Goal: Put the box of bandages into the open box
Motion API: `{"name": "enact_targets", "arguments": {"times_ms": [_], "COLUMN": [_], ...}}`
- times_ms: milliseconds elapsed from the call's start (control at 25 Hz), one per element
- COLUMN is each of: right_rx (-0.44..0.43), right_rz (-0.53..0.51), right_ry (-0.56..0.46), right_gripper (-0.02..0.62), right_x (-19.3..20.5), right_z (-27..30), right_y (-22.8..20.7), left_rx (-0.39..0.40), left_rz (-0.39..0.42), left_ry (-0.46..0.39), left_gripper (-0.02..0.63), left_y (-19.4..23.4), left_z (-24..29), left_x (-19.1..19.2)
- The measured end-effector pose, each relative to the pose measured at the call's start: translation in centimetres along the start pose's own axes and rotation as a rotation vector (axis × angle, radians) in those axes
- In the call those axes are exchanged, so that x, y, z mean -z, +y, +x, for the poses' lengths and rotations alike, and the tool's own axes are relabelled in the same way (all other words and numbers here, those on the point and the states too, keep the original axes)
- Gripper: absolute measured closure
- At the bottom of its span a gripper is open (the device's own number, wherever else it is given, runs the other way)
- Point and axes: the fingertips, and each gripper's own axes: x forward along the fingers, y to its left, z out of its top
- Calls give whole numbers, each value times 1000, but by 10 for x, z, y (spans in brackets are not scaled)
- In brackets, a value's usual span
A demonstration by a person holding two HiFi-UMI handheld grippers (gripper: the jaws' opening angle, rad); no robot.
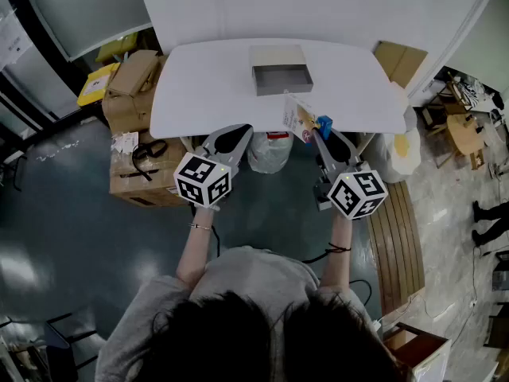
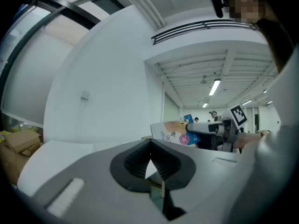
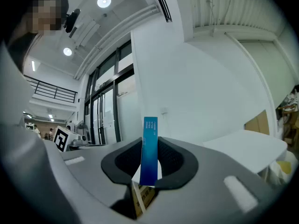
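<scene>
The open grey box sits at the far middle of the white table. My right gripper is shut on the box of bandages, holding it upright over the table's near edge. In the right gripper view the carton's blue edge stands between the jaws. My left gripper hovers level at the near edge, left of the carton, jaws shut on nothing. The left gripper view shows the bandage box held by the right gripper off to the right.
Cardboard boxes are stacked left of the table, one with black cables on top. A white bag sits under the near edge. A wooden bench runs along the right. Flat cardboard leans at the far right corner.
</scene>
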Motion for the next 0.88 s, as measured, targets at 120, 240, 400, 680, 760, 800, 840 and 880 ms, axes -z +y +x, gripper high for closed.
{"name": "enact_targets", "arguments": {"times_ms": [120, 240, 400, 680, 760, 800, 840, 880], "right_rx": [-2, -3, -10, -31, -35, -37, -37, -38], "right_rz": [-4, -4, 0, 17, 29, 34, 37, 42], "right_ry": [3, 5, 2, -6, -8, -8, -7, -5], "right_gripper": [497, 497, 497, 497, 497, 497, 497, 497], "right_x": [0, 1, 1, -4, -5, -5, -5, -5], "right_z": [0, 0, -2, -7, -9, -9, -9, -8], "right_y": [-1, -2, -9, -17, -21, -23, -26, -28], "left_rx": [-2, -5, -13, -28, -31, -32, -35, -38], "left_rz": [0, 0, 1, -4, -5, -6, -8, -11], "left_ry": [-1, -2, -2, -2, 2, 4, 5, 6], "left_gripper": [607, 607, 607, 607, 607, 607, 607, 607], "left_y": [0, 0, -3, -10, -14, -15, -16, -17], "left_z": [0, 1, 5, 12, 14, 15, 15, 16], "left_x": [0, 1, 3, 2, 3, 4, 5, 6]}}
